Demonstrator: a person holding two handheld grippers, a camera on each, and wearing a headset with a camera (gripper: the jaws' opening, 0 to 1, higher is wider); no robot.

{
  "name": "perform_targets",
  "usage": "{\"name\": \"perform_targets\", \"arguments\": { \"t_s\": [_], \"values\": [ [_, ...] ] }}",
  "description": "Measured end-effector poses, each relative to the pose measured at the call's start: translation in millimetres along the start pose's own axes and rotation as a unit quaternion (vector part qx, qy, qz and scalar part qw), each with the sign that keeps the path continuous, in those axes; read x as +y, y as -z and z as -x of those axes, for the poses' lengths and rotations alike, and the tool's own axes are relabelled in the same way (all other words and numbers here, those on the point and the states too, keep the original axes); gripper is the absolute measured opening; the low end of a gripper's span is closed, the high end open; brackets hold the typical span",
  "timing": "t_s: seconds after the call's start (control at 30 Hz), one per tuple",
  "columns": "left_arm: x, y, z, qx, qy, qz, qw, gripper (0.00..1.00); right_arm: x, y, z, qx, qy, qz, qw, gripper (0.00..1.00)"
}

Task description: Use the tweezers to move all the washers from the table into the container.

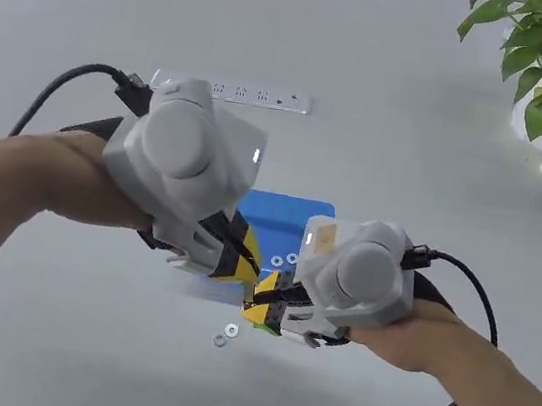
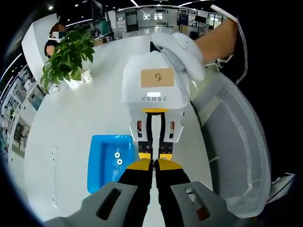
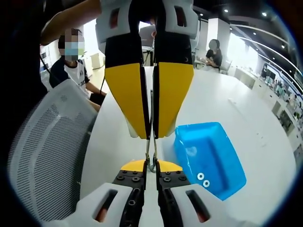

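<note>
A few loose washers [image 1: 226, 335] lie on the bench [image 1: 90, 339], just off the near edge of the container [image 1: 285, 210]. Above that near edge the two tools are held nose to nose. The right tool [image 1: 261, 308] is clenched on one end of the tweezers [image 3: 152, 142], and the left tool [image 1: 247, 265] is pinched flat on their shank.

The step in hand is judged to be a regrip, so that the tweezers end up properly seated in one tool. One grasp should be confirmed firm before the other is eased. The tweezers should be left with their points free and aimed down at the washers in front of the container. The jaws should be set across the two blades, so that a squeeze closes them. If the tweezers are held skewed, a thin flat washer is likely to be flicked away rather than caught.

Inside the container, two washers [image 1: 284, 260] are already lying on the floor. Beyond its far side a power strip [image 1: 231, 91] rests on the bench.
</note>
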State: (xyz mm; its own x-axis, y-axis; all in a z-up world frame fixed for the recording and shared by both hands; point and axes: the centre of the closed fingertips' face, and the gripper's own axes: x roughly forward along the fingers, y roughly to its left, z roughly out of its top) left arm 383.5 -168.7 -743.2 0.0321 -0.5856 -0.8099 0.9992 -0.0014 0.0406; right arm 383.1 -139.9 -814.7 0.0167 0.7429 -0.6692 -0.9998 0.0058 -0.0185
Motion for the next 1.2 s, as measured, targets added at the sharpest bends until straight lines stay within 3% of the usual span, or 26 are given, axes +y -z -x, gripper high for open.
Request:
{"name": "perform_targets", "arguments": {
  "t_s": [0.63, 1.2],
  "values": [
    [29.4, -14.6, 21.1, -0.006, -0.020, -0.012, 0.9997, 0.06, -32.6, -21.5, 14.7, -0.009, 0.013, 0.015, 0.9998, 0.09],
    [64.4, -7.5, 18.1, -0.007, -0.024, -0.009, 0.9996, 0.06, -68.3, -19.9, 8.1, -0.012, 0.027, 0.007, 0.9995, 0.09]
  ]
}}
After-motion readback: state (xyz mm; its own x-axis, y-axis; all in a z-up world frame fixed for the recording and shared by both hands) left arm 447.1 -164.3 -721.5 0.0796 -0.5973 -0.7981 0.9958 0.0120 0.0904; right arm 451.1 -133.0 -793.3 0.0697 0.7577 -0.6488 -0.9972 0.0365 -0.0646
